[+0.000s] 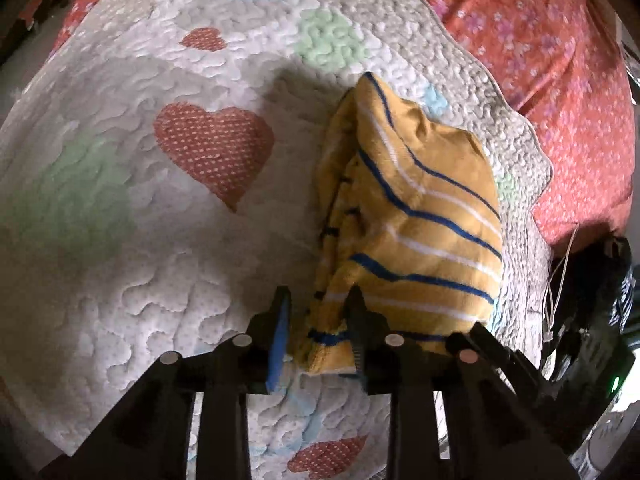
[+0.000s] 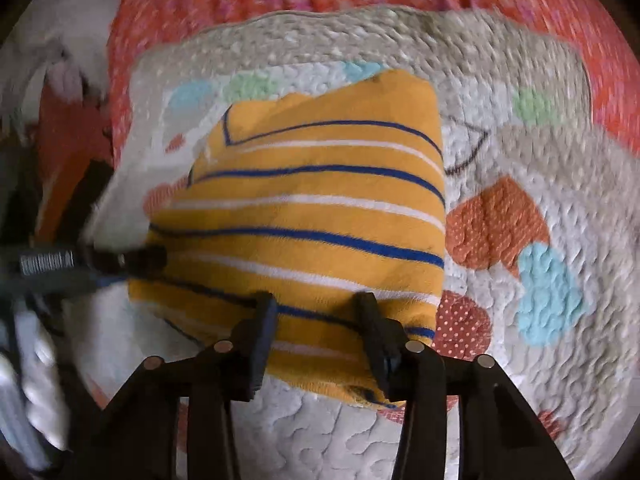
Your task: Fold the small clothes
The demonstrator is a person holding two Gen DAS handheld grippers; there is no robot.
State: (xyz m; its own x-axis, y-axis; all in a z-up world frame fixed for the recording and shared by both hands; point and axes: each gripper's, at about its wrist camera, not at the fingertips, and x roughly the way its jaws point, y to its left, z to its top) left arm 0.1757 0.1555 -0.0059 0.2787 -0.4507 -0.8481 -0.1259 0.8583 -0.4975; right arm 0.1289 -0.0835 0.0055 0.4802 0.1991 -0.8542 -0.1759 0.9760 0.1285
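A small yellow garment [image 1: 420, 208] with blue and white stripes lies folded on a white quilted mat [image 1: 160, 280]. My left gripper [image 1: 318, 304] points down at its near corner. That corner lies loosely between the jaws, with the blue left pad [image 1: 280, 332] a little apart from the cloth, so the gripper is open. In the right wrist view the garment [image 2: 320, 216] lies flat. My right gripper [image 2: 316, 312] stands open over its near edge, a fingertip pressing down on either side of a flat strip. The left gripper's finger [image 2: 140, 260] shows blurred at the garment's left edge.
The mat [image 2: 520, 360] has heart patches in red, blue and green and lies on a red floral bedspread [image 1: 560, 80]. A dark device with white cables and a green light [image 1: 592, 340] sits off the mat's right edge. The right wrist view is motion-blurred.
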